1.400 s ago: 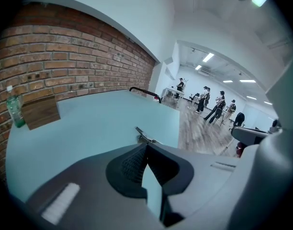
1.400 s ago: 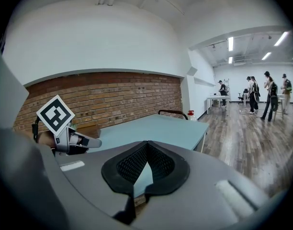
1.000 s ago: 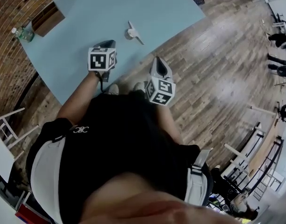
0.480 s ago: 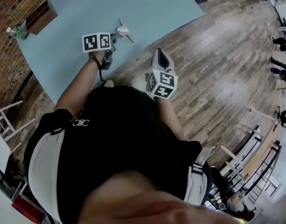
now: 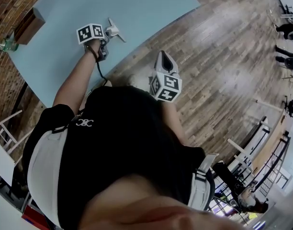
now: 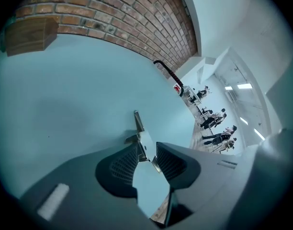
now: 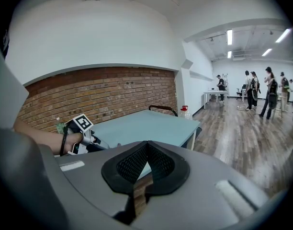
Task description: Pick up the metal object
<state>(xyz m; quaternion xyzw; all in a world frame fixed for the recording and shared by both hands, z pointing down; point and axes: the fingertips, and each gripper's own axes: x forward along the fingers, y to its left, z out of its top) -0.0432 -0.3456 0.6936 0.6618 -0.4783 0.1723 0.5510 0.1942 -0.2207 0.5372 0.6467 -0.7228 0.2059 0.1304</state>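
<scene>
Left gripper view looks along the left claw [image 6: 147, 145]: its 2 jaws are opening, and the metal object [image 6: 142, 138] stands between their tips on the pale blue bench [image 6: 65, 95], its thin stem pointing away beyond them. In the head view the object sits near the bench's front edge, right at that claw's tips. The right claw [image 7: 147, 145] has its jaws pressed together on nothing and hangs over the wooden floor [image 5: 223, 71], well apart from the object.

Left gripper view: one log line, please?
left gripper: opening, silver metal object between jaws | light blue table: under object | right gripper: shut, empty
</scene>
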